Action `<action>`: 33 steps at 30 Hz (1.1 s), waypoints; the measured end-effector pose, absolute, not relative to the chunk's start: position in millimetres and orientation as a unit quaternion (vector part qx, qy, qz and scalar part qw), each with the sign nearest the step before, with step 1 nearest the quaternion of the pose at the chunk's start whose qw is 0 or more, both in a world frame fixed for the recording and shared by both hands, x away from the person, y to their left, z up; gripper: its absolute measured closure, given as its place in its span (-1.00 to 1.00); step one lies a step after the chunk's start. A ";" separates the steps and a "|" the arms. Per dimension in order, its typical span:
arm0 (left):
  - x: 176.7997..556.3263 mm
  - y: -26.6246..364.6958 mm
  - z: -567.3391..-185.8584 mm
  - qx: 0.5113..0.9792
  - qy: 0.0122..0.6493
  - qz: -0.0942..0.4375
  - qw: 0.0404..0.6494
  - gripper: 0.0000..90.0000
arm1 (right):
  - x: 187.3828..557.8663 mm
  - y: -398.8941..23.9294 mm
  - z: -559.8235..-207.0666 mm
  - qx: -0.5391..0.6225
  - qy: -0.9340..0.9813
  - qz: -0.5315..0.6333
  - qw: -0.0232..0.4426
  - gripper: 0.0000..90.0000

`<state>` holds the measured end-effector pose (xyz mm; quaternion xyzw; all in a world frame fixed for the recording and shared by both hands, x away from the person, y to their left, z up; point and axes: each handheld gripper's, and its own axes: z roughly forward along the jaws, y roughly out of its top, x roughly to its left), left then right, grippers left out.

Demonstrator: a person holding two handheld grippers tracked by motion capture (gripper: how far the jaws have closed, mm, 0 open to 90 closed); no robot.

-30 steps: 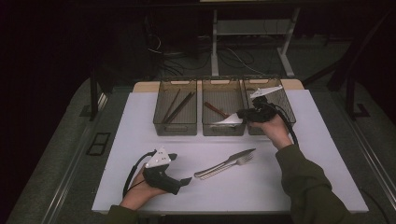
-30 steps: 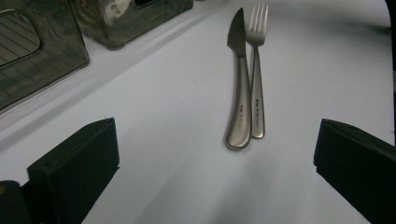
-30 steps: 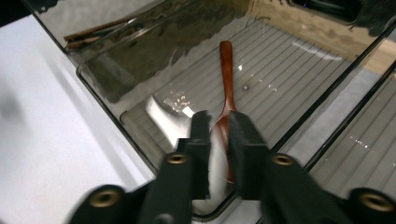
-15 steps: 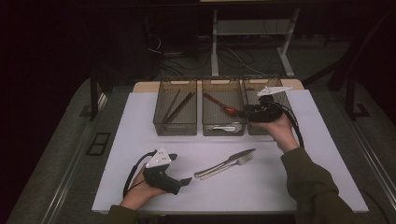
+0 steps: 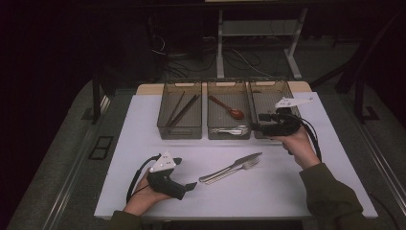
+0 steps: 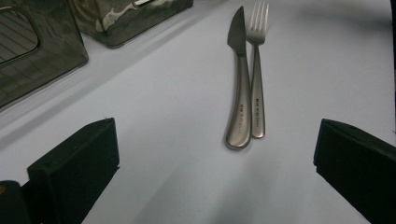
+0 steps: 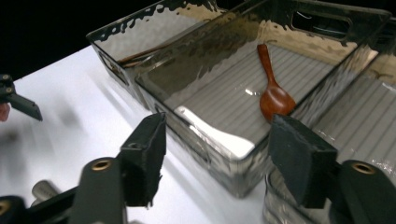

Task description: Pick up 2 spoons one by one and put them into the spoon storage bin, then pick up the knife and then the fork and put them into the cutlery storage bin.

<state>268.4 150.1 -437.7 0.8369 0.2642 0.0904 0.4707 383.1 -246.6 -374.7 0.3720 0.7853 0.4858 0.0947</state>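
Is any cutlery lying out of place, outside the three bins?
Yes. A knife and a fork lie side by side on the white table, in front of the bins, while the wooden spoon is already in the middle one.

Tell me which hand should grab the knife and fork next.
Probably left. Its open claw already faces the knife and fork; the right claw, jaws just opened, empty, hangs at the middle bin.

The room is dark and the white table (image 5: 297, 191) looks bright. Light shines off the clear bins (image 7: 224, 140). The near black jaws look blurry.
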 end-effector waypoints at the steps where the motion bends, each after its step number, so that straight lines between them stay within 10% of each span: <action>1: 268.4 150.1 -437.5 0.837 0.264 0.091 0.471 -1.00 | 380.5 -249.0 -375.7 0.373 0.784 0.487 0.094 -0.24; 33: 276.2 139.5 -428.9 0.836 0.279 0.079 0.466 -1.00 | 286.3 -300.1 -426.5 0.386 0.776 0.487 0.111 -0.56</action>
